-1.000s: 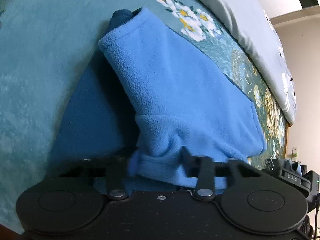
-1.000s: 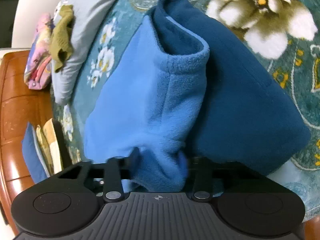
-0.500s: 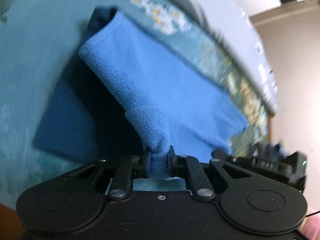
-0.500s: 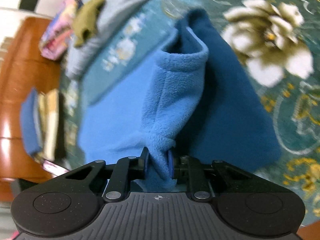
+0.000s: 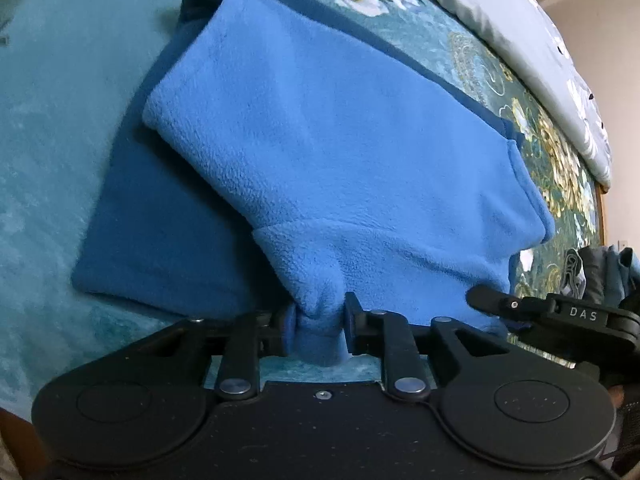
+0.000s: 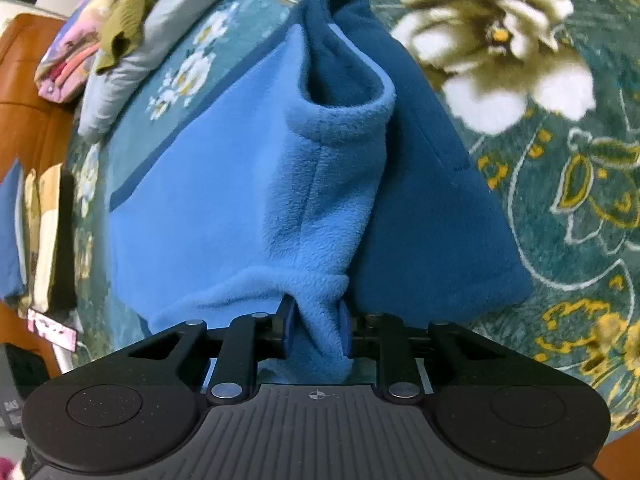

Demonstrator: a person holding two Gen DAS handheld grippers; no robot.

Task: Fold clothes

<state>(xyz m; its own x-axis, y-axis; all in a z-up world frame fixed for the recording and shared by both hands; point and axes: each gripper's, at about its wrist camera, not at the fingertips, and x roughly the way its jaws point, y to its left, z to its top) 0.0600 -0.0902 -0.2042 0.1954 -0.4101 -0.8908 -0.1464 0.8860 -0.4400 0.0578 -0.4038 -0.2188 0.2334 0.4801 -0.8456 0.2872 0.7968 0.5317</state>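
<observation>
The left gripper (image 5: 318,330) was clamped on a bunched fold of the two-tone blue fleece garment (image 5: 340,152), the cloth pinched tight between its black fingers (image 5: 354,330); the light blue layer rose straight ahead of the claw, lifted off the darker blue layer (image 5: 160,240) that lay flat ahead and to its left; off to the claw's right, the other black tool marked DAS (image 5: 560,314) reached in at the fleece's edge; all of it sat on a teal bedspread with white and gold flowers (image 5: 52,120), and farther ahead to the right ran a pale grey quilt (image 5: 520,28).

The right gripper (image 6: 316,334) likewise held a gathered tuck of the fleece garment (image 6: 224,200) between nearly closed fingers (image 6: 285,330); directly ahead of the claw the light blue layer stood up in a rounded open fold; the dark blue layer (image 6: 436,224) lay flat ahead and to its right on the floral bedspread (image 6: 580,200); far ahead to the left, an olive-green rag (image 6: 128,8) and a pink folded cloth (image 6: 68,60) rested on the grey quilt (image 6: 120,92); at the far left stood a brown wooden headboard (image 6: 28,128).
</observation>
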